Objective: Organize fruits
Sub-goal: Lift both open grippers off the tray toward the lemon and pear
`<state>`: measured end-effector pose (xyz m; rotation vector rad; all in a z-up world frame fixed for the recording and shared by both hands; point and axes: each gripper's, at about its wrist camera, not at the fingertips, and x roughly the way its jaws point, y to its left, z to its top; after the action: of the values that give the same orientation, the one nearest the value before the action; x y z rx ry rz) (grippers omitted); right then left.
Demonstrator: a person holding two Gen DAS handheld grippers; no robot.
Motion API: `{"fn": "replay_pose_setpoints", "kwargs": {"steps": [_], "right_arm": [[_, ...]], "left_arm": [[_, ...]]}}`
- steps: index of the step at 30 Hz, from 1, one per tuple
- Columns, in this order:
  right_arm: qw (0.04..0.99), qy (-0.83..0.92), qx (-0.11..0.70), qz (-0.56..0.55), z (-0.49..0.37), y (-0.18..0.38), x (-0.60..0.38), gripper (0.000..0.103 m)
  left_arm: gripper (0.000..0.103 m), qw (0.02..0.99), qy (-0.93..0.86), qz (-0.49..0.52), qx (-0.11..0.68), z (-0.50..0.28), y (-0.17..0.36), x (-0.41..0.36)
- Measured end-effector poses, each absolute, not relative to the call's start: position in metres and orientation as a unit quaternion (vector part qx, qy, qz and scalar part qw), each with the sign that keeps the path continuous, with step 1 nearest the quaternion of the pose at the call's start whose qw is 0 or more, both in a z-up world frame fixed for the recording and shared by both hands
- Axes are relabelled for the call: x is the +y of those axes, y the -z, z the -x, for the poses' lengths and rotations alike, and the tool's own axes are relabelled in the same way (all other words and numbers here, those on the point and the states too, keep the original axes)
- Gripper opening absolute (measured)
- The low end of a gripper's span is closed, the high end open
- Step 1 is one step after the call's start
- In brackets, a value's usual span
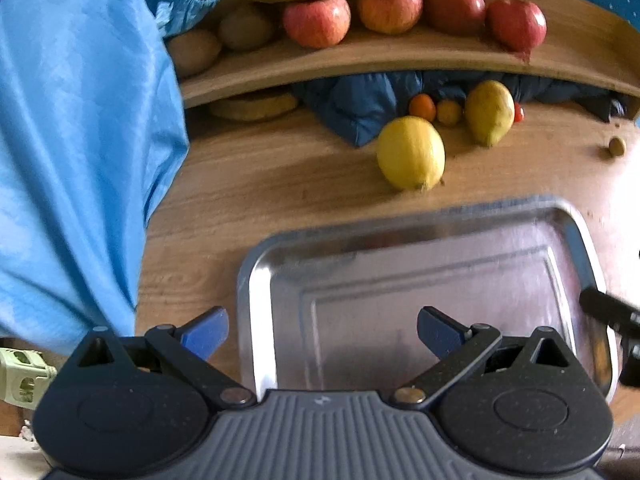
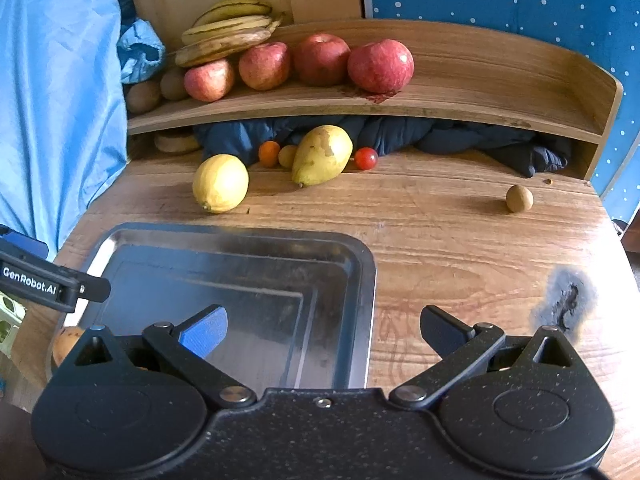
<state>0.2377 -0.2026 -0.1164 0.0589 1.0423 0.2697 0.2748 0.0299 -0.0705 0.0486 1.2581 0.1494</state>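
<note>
Both tools gape empty over the tray (image 2: 360, 280); lemon (image 2: 220, 183) beyond.

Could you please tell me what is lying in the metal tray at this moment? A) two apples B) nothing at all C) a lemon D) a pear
B: the metal tray shows only its bare base, while the lemon and the pear lie on the wooden table beyond its far rim, and the apples sit on the shelf.
</note>
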Motion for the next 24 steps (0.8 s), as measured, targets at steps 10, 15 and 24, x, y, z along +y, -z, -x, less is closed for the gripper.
{"fn": "replay_pose_setpoints", "kwargs": {"steps": [10, 15, 24], "right_arm": [[0.860, -0.089, 0.500, -0.045, -0.263, 0.126, -0.208, 0.102], [0.857, -0.070, 0.507, -0.058, -0.285, 0.131, -0.213, 0.102], [0.855, -0.056, 0.511, -0.066, -0.323, 0.137, -0.209, 0.102]], "left_arm": [[0.102, 0.824, -0.047, -0.009, 0.565, -0.319, 0.079, 0.021], [0.102, 0.828, -0.022, -0.010, 0.560, -0.336, 0.085, 0.006], [0.102, 0.833, 0.017, -0.023, 0.553, -0.353, 0.100, -0.009]]}}
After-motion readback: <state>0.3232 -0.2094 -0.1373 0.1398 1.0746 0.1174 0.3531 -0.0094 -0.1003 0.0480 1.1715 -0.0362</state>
